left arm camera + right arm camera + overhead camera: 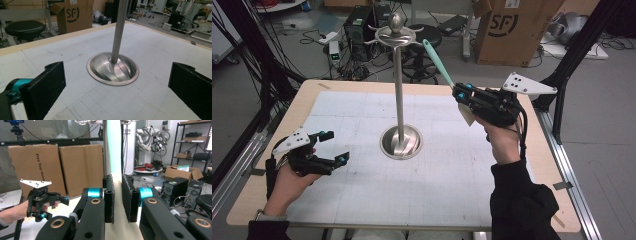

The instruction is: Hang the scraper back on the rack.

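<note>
- Right tongs (460, 93): raised above the far right part of the table (557, 200), clenched on a spatula (438, 62) with a mint-green handle. The grip sits low on the handle, near the cream blade, which hangs just below the jaws.
- Spatula position: the handle slants up and away to the left, its tip near the hooked ring at the top of the metal stand (399, 100). Whether tip and hooks touch, I cannot tell.
- Right gripper view: the two black pads press on the spatula (117, 220) from both sides; the green handle rises straight up between them.
- Left tongs (334, 147): released, jaws wide apart with nothing between them, held low over the near left part of the table and pointed toward the base of the stand.
- Left gripper view: the stand's round dished base (112, 68) lies on the white gridded mat (155, 50), ahead of the open jaws and apart from them.
- Stand: upright at the centre of the table, a thin pole.
</note>
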A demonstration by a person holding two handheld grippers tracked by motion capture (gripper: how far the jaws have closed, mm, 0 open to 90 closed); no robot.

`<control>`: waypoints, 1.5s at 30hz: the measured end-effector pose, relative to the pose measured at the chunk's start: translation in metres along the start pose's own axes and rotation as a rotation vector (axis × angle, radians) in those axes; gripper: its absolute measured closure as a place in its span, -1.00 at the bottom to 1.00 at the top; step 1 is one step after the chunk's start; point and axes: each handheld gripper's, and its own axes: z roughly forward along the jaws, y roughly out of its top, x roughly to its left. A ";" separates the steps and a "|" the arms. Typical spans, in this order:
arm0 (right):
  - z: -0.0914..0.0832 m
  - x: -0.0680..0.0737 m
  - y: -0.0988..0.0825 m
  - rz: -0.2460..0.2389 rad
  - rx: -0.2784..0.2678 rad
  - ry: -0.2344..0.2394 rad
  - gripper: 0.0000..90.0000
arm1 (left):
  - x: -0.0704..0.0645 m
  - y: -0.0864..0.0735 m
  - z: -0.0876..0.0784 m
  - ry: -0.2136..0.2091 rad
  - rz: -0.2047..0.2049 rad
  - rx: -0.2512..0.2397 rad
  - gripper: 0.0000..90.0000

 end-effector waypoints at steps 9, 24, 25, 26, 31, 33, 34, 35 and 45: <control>0.004 -0.001 -0.004 0.008 0.006 0.010 0.81 | 0.001 -0.001 -0.001 0.003 0.001 0.004 -0.96; 0.018 -0.003 -0.015 0.022 0.005 0.027 0.80 | 0.000 -0.002 -0.002 0.004 -0.002 0.005 -0.96; 0.021 -0.004 -0.017 0.025 0.010 0.027 0.80 | 0.000 -0.002 -0.002 0.003 -0.003 0.004 -0.96; 0.021 -0.004 -0.017 0.025 0.010 0.027 0.80 | 0.000 -0.002 -0.002 0.003 -0.002 0.004 -0.96; 0.030 -0.005 -0.020 0.026 0.019 0.035 0.80 | 0.000 -0.002 -0.004 0.005 -0.004 0.006 -0.96; 0.033 -0.005 -0.022 0.028 0.024 0.034 0.80 | 0.001 -0.002 -0.004 0.006 -0.003 0.004 -0.96; 0.035 -0.005 -0.022 0.029 0.023 0.037 0.80 | 0.001 -0.002 -0.005 0.006 -0.005 0.002 -0.96; 0.037 -0.005 -0.023 0.028 0.024 0.036 0.80 | 0.001 -0.002 -0.005 0.007 -0.006 0.002 -0.96; 0.040 -0.003 -0.025 0.017 0.021 0.006 0.55 | 0.001 -0.002 -0.007 0.008 -0.007 -0.003 -0.96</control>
